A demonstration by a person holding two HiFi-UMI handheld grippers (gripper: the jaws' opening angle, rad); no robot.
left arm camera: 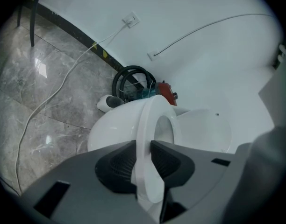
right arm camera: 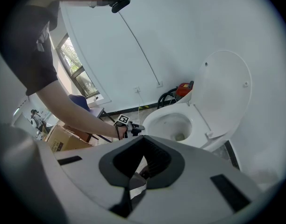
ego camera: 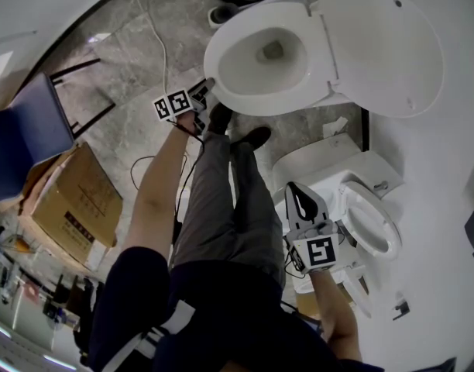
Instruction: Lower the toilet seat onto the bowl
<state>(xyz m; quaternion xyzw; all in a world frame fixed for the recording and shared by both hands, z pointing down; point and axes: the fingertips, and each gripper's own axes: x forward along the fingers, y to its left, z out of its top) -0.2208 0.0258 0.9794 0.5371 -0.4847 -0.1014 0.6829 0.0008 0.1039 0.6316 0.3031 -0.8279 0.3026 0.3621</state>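
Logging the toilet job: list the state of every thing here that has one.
toilet seat: low at the bowl, front edge gripped; whether it rests fully is unclear.
toilet lid: raised, tilted back.
left claw: shut on the toilet seat.
right claw: shut, empty, away from the toilet.

Left hand-held gripper (right arm camera: 140,128) at toilet seat (right arm camera: 150,119)

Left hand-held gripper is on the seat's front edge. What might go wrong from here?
The left hand-held gripper pinches only the thin front edge of the toilet seat; it may slip out and slam onto the bowl. Releasing late could trap a jaw between seat and bowl rim. A jolt might tip the raised lid forward.
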